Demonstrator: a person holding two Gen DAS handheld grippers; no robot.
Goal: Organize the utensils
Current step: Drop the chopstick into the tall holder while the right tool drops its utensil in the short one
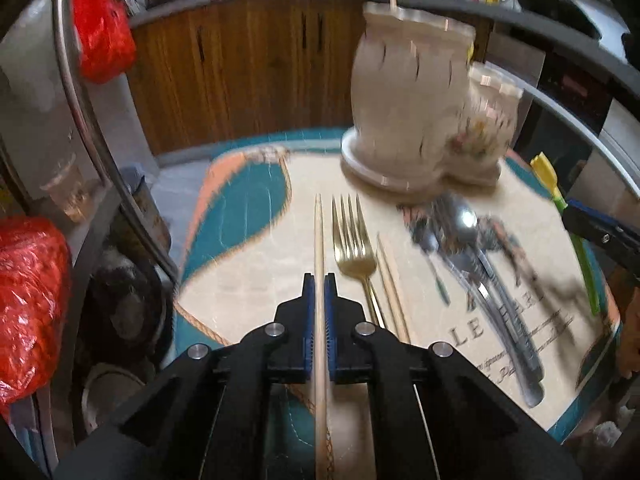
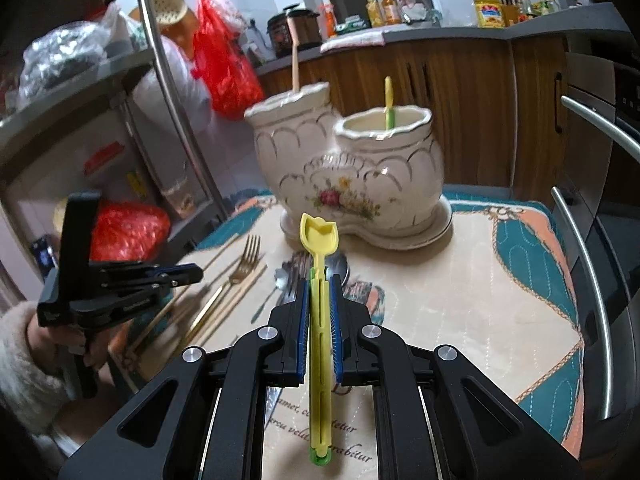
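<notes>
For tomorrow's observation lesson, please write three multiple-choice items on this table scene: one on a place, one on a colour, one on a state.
1. Where does the gold fork lie?
A. In the holder
B. On the mat
C. In a gripper

2. What colour is the clip in the right gripper?
A. Yellow
B. Red
C. Blue

3. How is the left gripper?
A. Open, empty
B. Shut on a chopstick
C. Shut on a spoon

Answers: 1 B, it lies flat on the mat. 2 A, yellow with a green edge. 3 B, both pads press the wooden chopstick.
</notes>
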